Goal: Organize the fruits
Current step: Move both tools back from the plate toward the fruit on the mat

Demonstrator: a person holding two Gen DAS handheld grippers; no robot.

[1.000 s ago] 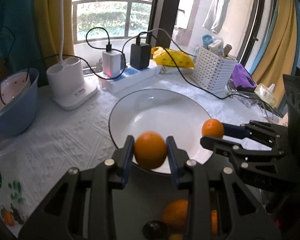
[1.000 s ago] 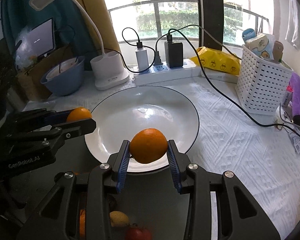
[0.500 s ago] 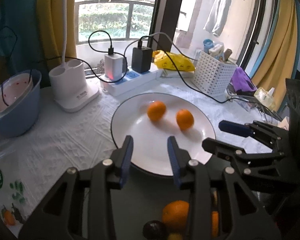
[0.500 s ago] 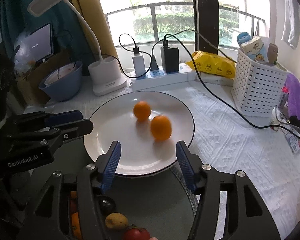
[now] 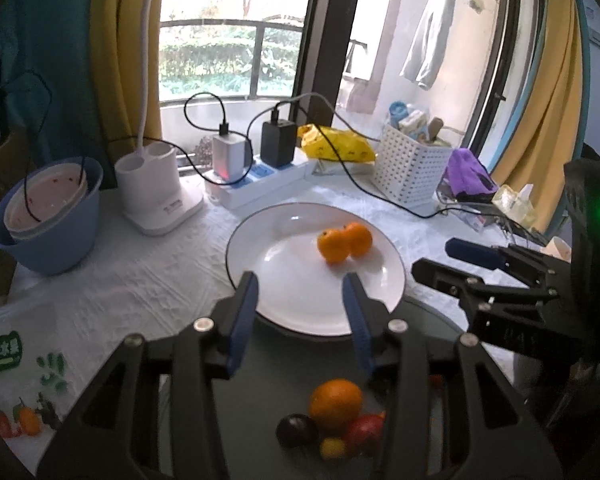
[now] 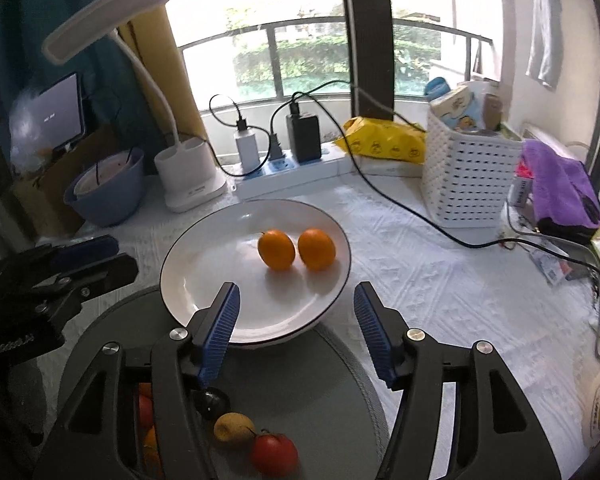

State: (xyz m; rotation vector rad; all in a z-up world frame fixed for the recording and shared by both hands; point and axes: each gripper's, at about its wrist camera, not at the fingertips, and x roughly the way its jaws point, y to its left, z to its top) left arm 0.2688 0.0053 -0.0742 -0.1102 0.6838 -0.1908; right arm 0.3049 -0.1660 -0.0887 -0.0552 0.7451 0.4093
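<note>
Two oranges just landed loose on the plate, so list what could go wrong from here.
1. The two oranges lie loose and touching on the smooth white plate; a nudge could roll them off.
2. The plate overlaps the dark round tray, so it may rock.
3. The left gripper, jaws opening, and the right gripper hang close together and could collide.

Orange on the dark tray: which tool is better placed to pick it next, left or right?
Probably left. The orange lies just below the left tool, centred between its empty, opening jaws. For the right tool, also empty, it sits off to one side, half hidden.
</note>
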